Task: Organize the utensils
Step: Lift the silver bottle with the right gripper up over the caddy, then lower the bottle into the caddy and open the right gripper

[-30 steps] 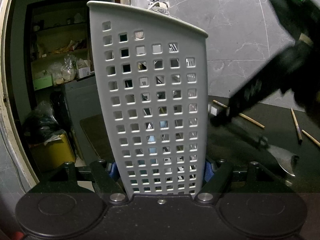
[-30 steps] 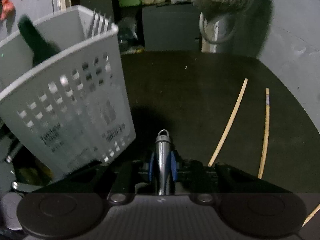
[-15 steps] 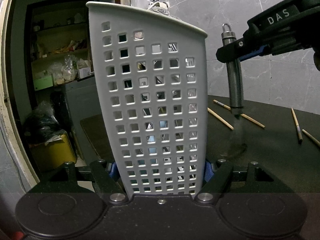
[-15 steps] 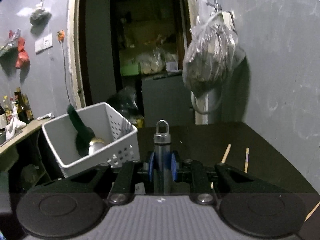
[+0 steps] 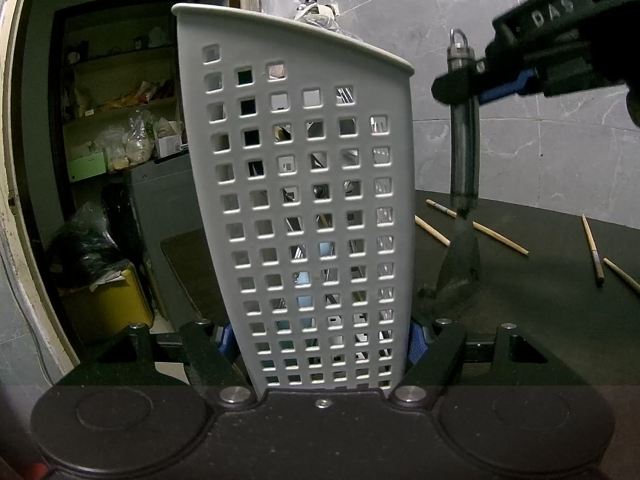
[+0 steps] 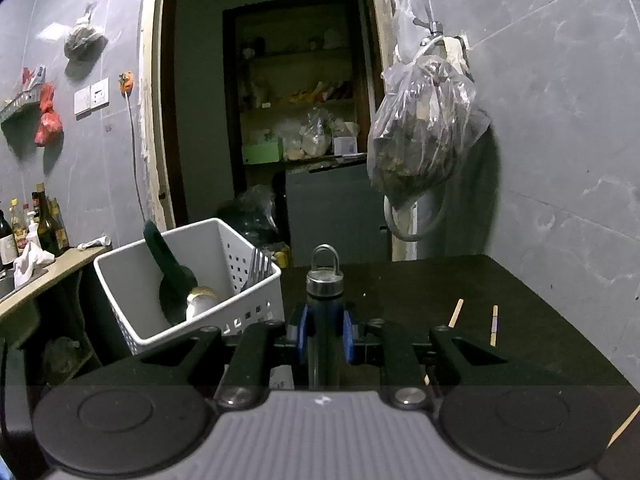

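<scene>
My left gripper [image 5: 320,340] is shut on the lower wall of a white perforated basket [image 5: 304,184], which fills the middle of the left wrist view. In the right wrist view the basket [image 6: 240,280] stands at the left on the dark table, with forks [image 6: 258,266] and a dark green ladle [image 6: 168,268] inside. My right gripper [image 6: 326,332] is shut on the handle of a metal spatula [image 6: 325,280], ring end up. From the left wrist view, the spatula [image 5: 462,168] hangs upright to the right of the basket, held by the right gripper [image 5: 520,76], its blade near the table.
Several wooden chopsticks [image 5: 480,230] [image 6: 495,324] lie loose on the dark table [image 6: 420,280]. A filled plastic bag [image 6: 424,136] hangs on the tiled wall by the doorway. Bottles [image 6: 44,224] stand on a counter at the far left.
The right gripper rose and tipped up, bringing the spatula from lying low over the table to upright beside the basket. The left gripper and basket have not moved.
</scene>
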`<state>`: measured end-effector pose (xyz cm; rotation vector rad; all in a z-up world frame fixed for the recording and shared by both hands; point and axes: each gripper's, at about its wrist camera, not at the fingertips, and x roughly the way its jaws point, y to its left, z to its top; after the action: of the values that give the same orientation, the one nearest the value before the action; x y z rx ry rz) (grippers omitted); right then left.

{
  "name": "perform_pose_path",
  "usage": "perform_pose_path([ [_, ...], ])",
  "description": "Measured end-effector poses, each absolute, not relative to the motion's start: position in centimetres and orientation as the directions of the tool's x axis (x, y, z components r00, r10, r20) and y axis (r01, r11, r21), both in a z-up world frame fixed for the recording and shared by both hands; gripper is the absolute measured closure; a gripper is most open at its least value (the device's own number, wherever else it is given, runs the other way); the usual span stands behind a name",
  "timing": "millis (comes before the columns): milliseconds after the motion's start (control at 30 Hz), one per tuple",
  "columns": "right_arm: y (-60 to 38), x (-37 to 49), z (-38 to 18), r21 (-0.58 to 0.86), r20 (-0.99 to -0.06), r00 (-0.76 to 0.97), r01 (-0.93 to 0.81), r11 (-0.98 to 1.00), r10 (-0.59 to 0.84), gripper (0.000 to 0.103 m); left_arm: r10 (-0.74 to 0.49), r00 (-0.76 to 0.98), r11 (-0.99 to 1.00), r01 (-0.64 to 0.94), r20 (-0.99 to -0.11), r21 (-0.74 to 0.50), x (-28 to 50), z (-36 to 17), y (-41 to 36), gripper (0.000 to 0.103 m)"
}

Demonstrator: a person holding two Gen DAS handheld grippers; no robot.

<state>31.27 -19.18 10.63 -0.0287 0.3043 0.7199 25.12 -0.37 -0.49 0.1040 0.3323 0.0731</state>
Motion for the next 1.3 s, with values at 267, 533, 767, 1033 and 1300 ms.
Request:
perform_pose_path([
  [267,-19.7,30.3,12.4,0.069,-0.204,0.738,-0.645,0.761,0.643,0.083,0.089,0.943,0.992,-0.055,-0.322,0.114,25.1,-0.5,-0.4,0.027],
  [533,-20.1,29.1,14.6,0.058,-0.117,0.758,-0.640,0.766,0.642,0.083,0.089,0.943,0.992,-0.055,-0.322,0.114,25.1,-0.5,-0.4,0.027],
  [767,-19.9,28.5,16.8,0.046,-0.041,0.765,-0.642,0.766,0.643,0.083,0.090,0.943,0.992,-0.055,-0.322,0.115,25.1,-0.5,-0.4,0.027],
  [1033,-19.4,27.5,20.2,0.050,0.098,0.736,-0.676,0.735,0.670,0.083,0.093,0.942,0.991,-0.057,-0.322,0.120,25.2,-0.6,-0.6,0.027],
  [1300,-16.7,27.1,20.9,0.040,0.126,0.652,-0.757,0.652,0.748,0.083,0.092,0.943,0.991,-0.056,-0.321,0.119,25.2,-0.6,-0.7,0.027],
])
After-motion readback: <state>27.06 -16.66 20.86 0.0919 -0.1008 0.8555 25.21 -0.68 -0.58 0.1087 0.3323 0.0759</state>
